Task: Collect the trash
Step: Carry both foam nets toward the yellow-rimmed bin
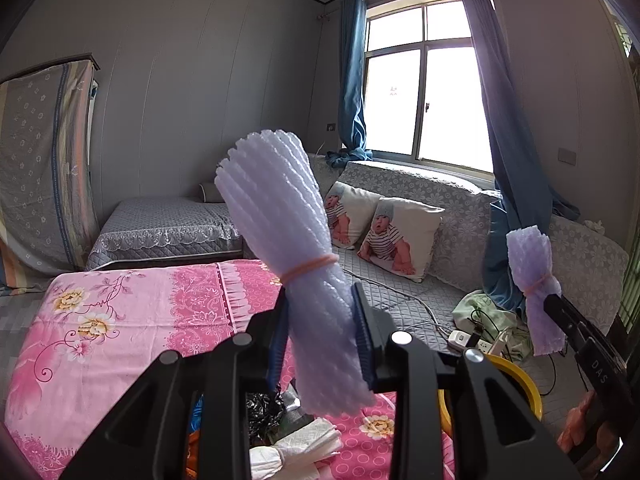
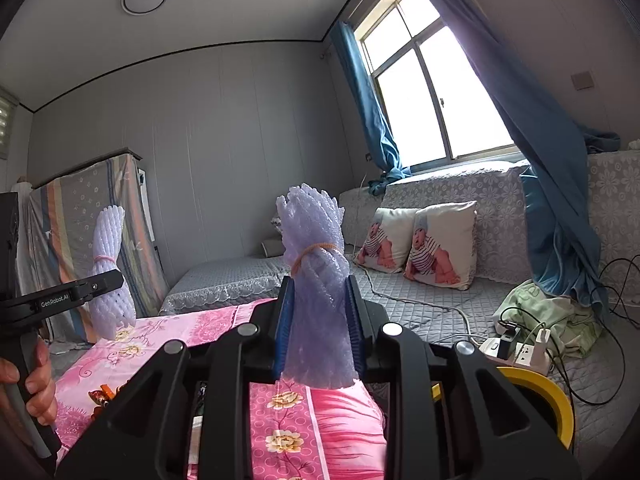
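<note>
My left gripper [image 1: 320, 332] is shut on a pale purple foam net bundle [image 1: 280, 208] tied with an orange rubber band, held upright above the pink floral cloth [image 1: 120, 320]. My right gripper [image 2: 318, 320] is shut on a second foam net bundle [image 2: 314, 272] of the same kind, also upright. Each view shows the other tool: the right gripper [image 1: 550, 300] with its bundle [image 1: 530, 264] at the right, the left gripper [image 2: 112, 282] with its bundle [image 2: 108, 248] at the left, a hand [image 2: 36, 380] on its handle. A yellow-rimmed bin [image 2: 548, 392] stands low right.
White tissue [image 1: 296, 448] and a black crumpled wrapper [image 1: 264, 404] lie on the pink cloth under my left gripper. A grey covered sofa [image 1: 400, 292] carries two baby-print cushions [image 1: 396, 236], a power strip [image 2: 516, 350] and loose cables. Blue curtains [image 2: 552, 184] hang by the window.
</note>
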`<state>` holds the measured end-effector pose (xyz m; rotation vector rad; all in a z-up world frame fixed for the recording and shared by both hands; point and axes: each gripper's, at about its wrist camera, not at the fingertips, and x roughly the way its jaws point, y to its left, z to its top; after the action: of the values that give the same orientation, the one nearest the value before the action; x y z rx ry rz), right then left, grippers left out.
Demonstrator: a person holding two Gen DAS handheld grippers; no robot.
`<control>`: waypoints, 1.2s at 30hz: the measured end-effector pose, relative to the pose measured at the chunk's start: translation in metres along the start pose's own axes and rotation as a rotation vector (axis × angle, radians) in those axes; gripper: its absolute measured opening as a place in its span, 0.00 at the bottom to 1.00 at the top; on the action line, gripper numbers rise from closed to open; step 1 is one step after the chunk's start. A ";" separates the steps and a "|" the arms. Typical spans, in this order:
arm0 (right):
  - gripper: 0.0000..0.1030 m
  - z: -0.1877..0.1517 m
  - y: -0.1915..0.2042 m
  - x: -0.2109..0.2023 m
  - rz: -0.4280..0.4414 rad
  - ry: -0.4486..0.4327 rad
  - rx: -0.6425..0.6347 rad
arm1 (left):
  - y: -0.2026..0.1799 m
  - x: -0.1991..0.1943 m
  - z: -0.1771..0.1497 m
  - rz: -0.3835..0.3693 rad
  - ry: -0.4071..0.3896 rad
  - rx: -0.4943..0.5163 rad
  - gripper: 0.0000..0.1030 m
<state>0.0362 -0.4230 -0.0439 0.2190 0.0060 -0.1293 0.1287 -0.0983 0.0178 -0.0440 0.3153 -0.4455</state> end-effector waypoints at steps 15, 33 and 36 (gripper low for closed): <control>0.24 0.019 -0.067 -0.072 -0.342 -0.248 -0.026 | -0.095 0.029 0.011 -0.200 -0.093 0.016 0.28; 0.25 -0.016 -0.145 -0.043 -0.389 -0.056 0.132 | -0.196 0.106 -0.042 -0.363 0.090 0.142 0.28; 0.25 -0.023 -0.151 -0.037 -0.390 -0.021 0.154 | -0.205 0.122 -0.053 -0.381 0.132 0.159 0.28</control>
<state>-0.0196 -0.5590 -0.0978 0.3686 0.0180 -0.5220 0.1313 -0.3343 -0.0449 0.0828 0.4021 -0.8524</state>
